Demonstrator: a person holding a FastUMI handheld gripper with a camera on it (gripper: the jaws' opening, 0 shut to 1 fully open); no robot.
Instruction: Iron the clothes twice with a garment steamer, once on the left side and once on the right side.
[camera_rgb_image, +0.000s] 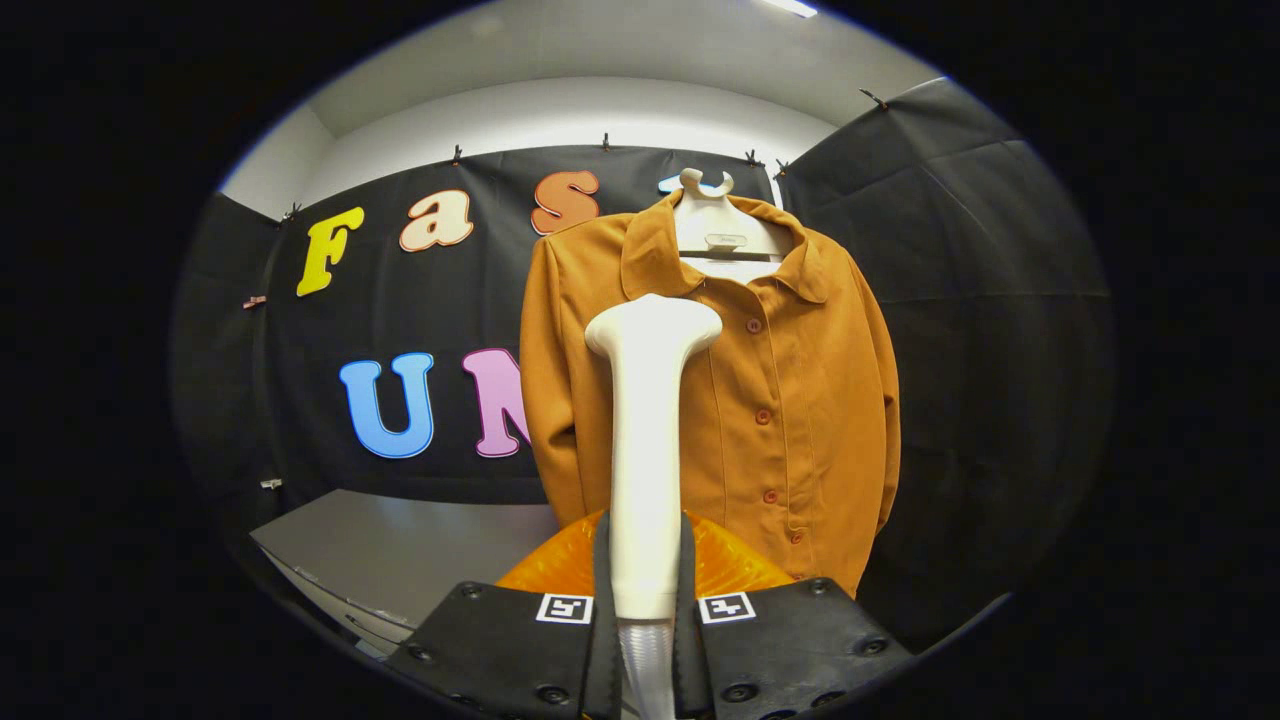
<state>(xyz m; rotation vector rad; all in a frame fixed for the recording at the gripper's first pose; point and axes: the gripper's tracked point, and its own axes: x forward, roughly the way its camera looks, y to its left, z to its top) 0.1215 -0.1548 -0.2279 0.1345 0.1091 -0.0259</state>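
My gripper (645, 590) has both fingers pinched on the handle of the garment steamer (648, 420), its head up at twelve o'clock from them, near the shirt's collar. The orange shirt (790, 400) hangs on a white hanger (722, 225) just beyond, buttoned front toward me. I judge a pass is starting at the top; which side is done I cannot tell. At eight o'clock sits a grey table (400, 545); black cloth wall (960, 300) behind, pale ceiling above.
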